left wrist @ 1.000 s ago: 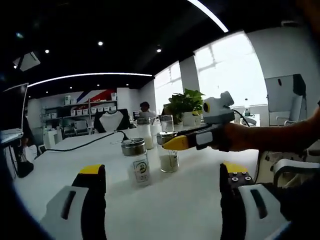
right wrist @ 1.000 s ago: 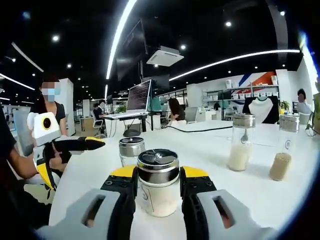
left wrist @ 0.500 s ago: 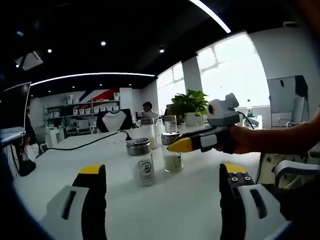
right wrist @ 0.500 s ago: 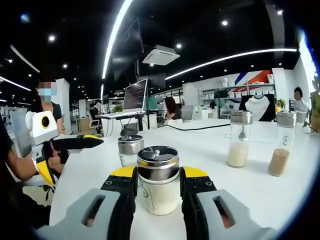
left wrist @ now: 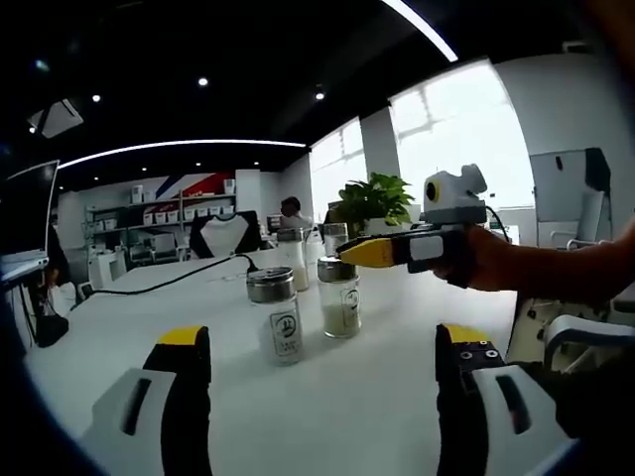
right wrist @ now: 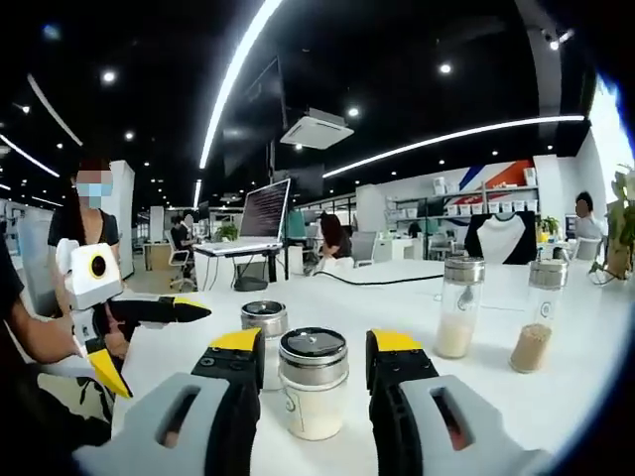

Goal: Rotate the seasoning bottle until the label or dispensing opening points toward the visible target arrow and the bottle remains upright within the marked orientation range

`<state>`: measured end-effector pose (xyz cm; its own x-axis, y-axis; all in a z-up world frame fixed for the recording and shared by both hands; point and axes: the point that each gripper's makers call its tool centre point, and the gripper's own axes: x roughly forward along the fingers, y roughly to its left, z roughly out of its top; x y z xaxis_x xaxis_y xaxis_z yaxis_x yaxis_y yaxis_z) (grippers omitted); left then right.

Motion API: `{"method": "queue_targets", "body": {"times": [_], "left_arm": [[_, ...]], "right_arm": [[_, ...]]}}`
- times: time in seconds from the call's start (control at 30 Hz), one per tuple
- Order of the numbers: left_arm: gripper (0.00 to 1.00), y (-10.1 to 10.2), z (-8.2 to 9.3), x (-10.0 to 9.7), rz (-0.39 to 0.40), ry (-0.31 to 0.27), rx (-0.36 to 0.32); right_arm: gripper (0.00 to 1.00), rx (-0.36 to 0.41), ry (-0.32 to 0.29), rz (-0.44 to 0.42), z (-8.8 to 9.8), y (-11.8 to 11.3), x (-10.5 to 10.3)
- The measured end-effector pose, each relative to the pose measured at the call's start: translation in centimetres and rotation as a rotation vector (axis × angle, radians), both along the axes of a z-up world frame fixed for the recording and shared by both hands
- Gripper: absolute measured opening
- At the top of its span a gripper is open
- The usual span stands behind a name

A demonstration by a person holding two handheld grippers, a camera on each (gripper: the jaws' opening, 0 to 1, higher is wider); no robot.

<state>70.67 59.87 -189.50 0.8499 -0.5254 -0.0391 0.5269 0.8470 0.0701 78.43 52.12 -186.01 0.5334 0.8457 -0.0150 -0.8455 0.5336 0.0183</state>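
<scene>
The seasoning bottle (right wrist: pixel 313 395) stands upright on the white table (right wrist: pixel 496 397), its long axis straight up, between the jaws of my right gripper (right wrist: pixel 315 362). It is a short clear glass jar with a shiny metal cap, about half full of pale powder, and a small label shows low on the glass at its left side in the right gripper view. In this view the yellow-tipped jaws stand spread to either side of it with a slim gap on each side, so they are not pinching it. In the left gripper view the same bottle (left wrist: pixel 340 297) sits just under my right gripper (left wrist: pixel 359 254), its small label turned toward that camera's right. A second jar (left wrist: pixel 277 316) stands just beside it, upright, with a green-marked label facing the left gripper view. My left gripper (left wrist: pixel 322 367) hangs back from both jars, its jaws wide apart with nothing between them. Two taller shakers (right wrist: pixel 458 307) stand farther back on the table, one with white contents, one with brown
</scene>
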Motion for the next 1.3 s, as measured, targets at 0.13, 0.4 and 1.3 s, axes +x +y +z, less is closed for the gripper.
{"method": "queue_targets", "body": {"times": [0.13,0.4,1.3], "left_arm": [[0.99,-0.2,-0.1,0.0,-0.007,0.008,-0.010],[0.99,-0.1,0.1,-0.1,-0.005,0.004,-0.003],[1.00,0.4,0.3,0.1,-0.011,0.004,0.007]], "right_arm": [[0.42,-0.009,-0.015,-0.067,0.8,-1.1,1.2],[0.43,0.009,-0.007,-0.165,1.5,-3.1,4.5],[0.45,-0.131,-0.108,-0.350,0.9,-2.9,13.6]]}}
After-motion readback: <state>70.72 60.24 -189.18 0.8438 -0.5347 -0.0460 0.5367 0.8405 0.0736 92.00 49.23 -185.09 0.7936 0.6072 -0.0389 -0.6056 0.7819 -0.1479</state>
